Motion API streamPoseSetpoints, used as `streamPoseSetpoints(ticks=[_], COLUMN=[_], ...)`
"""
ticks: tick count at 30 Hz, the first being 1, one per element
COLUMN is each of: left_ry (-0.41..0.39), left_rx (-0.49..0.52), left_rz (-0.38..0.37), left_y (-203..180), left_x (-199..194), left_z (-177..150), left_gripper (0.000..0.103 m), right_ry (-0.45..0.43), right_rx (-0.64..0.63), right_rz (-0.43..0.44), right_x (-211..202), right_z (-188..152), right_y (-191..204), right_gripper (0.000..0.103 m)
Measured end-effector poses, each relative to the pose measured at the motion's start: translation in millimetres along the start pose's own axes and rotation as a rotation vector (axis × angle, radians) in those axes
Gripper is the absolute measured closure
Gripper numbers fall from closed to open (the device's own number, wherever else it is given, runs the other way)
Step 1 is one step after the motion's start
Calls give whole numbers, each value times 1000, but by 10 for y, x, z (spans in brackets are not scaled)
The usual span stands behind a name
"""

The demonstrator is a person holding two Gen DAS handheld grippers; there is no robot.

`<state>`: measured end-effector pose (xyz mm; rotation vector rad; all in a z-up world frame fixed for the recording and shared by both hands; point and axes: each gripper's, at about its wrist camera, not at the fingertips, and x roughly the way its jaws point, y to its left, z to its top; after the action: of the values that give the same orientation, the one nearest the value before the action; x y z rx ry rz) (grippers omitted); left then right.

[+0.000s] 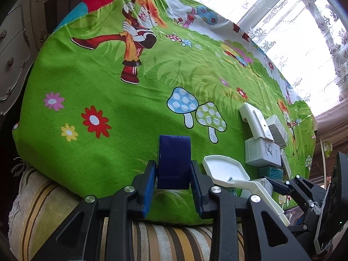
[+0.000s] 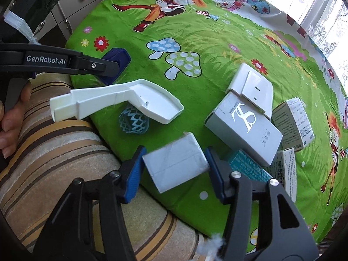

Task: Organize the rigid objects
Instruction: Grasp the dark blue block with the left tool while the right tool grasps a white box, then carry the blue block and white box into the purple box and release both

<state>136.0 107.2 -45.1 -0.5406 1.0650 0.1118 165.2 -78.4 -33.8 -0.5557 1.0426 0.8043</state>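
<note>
Pads of the right gripper (image 2: pixel 175 170) stand on either side of a small white carton (image 2: pixel 174 162) at the near edge of the green cartoon cloth (image 2: pixel 217 50); the left pad touches its side, while the right pad sits at its corner, so whether the grip is fully tight cannot be told. The carton looks like light cardboard, stiff across its short faces but likely to dent if squeezed hard on the broad ones, so a hold across the narrow width suits it. The left gripper (image 1: pixel 174 175) is clenched on a dark blue block (image 1: pixel 174 163), which appears rigid and smooth-sided. Beyond lie a white plastic scoop (image 2: pixel 130 100) with a long handle, a teal lattice ball (image 2: pixel 133 120) partly beneath it, a grey box (image 2: pixel 243 130), a white plastic holder (image 2: pixel 254 87) and further printed cartons, clustered near one another.
</note>
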Motion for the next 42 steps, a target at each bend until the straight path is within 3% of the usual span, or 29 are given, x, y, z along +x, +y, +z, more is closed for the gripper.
streamPoseSetpoints(ticks=[11,23,42], left_ry=[-165,-236,-119], left_rx=[75,220,476], left_rz=[34,-15,-100], left_y=[-263,-968,-2129], left_x=[-446,-741,-495], left_z=[-29,-294,-1052], left_gripper=[71,71,71], right_ry=[-110,-177,-173], right_rx=[196,345,608], right_rz=[-114,-205,-351], right_x=[-484,-1018,-1622], right_z=[-187,-570,-1791], right_y=[-181,-355,-814], right_gripper=[44,44,44])
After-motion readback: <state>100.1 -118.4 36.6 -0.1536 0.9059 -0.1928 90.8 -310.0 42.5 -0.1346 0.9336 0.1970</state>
